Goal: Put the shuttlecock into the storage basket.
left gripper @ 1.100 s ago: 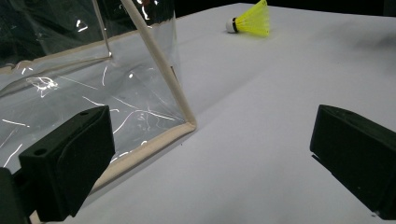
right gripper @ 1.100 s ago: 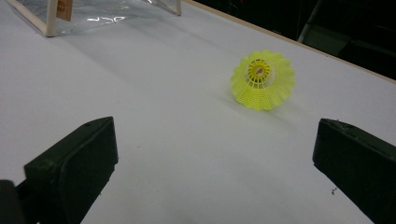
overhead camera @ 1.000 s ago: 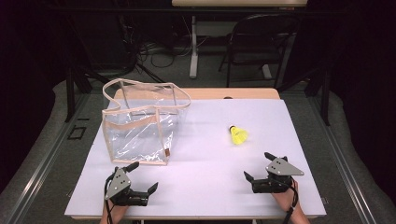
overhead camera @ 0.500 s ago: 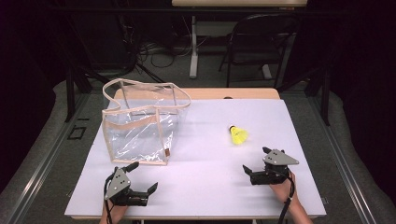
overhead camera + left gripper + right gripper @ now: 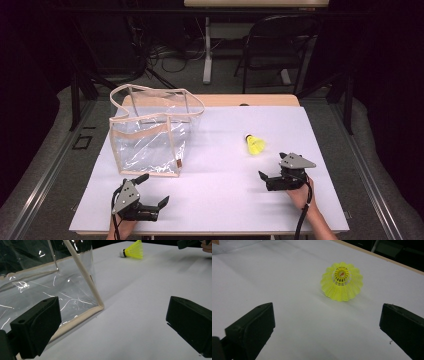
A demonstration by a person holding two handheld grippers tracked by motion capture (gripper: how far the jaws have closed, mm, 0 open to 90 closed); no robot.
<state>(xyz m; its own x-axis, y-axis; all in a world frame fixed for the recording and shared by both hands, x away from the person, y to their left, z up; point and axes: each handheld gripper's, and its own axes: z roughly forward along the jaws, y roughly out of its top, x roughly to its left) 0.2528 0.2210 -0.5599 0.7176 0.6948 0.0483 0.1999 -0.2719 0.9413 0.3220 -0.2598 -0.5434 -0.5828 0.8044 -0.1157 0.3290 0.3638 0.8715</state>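
The right gripper (image 5: 273, 174) has its jaws spread wide with nothing between them, and in its own view the yellow shuttlecock (image 5: 341, 281) lies just ahead of the gap, skirt open toward the camera. Since a second ago this gripper has moved farther onto the desk and closer to the shuttlecock (image 5: 255, 144); it was back near the near edge then, and now it sits just near and right of the shuttlecock, not touching it. The person's right hand (image 5: 300, 194) holds it from behind, forearm coming in from the near right, the grey three-cornered plate on top.

The left gripper (image 5: 151, 192) has not shifted in that time. Its jaws are also spread and hold nothing. It rests at the near left of the white desk (image 5: 220, 165), with the clear plastic bag (image 5: 150, 135) just beyond it; the bag's cream-trimmed corner (image 5: 100, 307) sits between the jaws' line of sight in the left gripper view.

The shuttlecock lies on its side right of the bag and well apart from it. A small tab shows on the bag's near corner; I cannot read any writing on it.
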